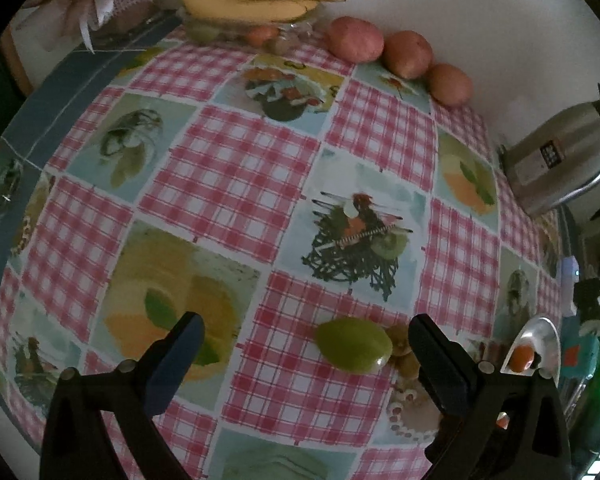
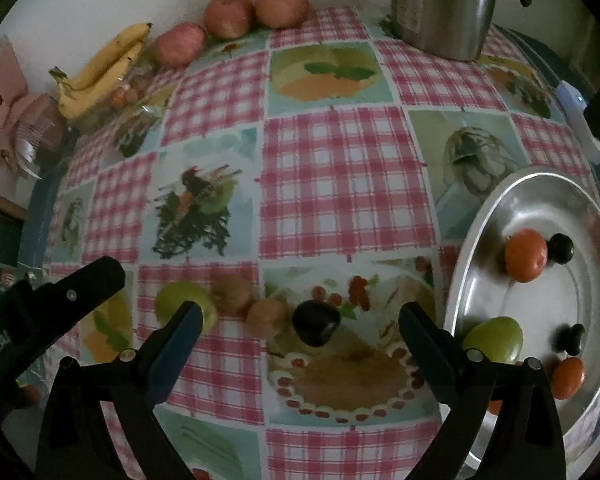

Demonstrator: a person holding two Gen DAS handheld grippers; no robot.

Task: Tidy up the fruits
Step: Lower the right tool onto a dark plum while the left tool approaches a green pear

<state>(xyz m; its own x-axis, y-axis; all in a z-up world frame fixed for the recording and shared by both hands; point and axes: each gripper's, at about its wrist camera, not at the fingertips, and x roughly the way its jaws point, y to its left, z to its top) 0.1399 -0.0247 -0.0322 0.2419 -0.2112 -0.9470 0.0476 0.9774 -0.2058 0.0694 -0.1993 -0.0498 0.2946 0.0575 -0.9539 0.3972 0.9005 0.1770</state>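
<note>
In the left wrist view my left gripper [image 1: 306, 328] is open just above the checked tablecloth. A green fruit [image 1: 354, 344] lies between its fingers, close to the right one, with two brown kiwis [image 1: 400, 342] touching it. In the right wrist view my right gripper [image 2: 300, 316] is open around a dark plum [image 2: 316, 322] that rests on the cloth. The green fruit [image 2: 180, 304] and the kiwis [image 2: 232, 294] lie to the plum's left. A silver plate [image 2: 480, 240] at the right holds two orange fruits [image 2: 526, 254], a green one [image 2: 496, 338] and two dark ones [image 2: 562, 248].
Bananas [image 2: 100, 68] rest on a glass bowl at the far wall, beside three red apples [image 2: 228, 14]. A steel kettle [image 2: 444, 8] stands at the back right. A pink wrapped bouquet [image 2: 20, 120] occupies the far left corner. My left gripper's finger [image 2: 88, 284] shows at the left.
</note>
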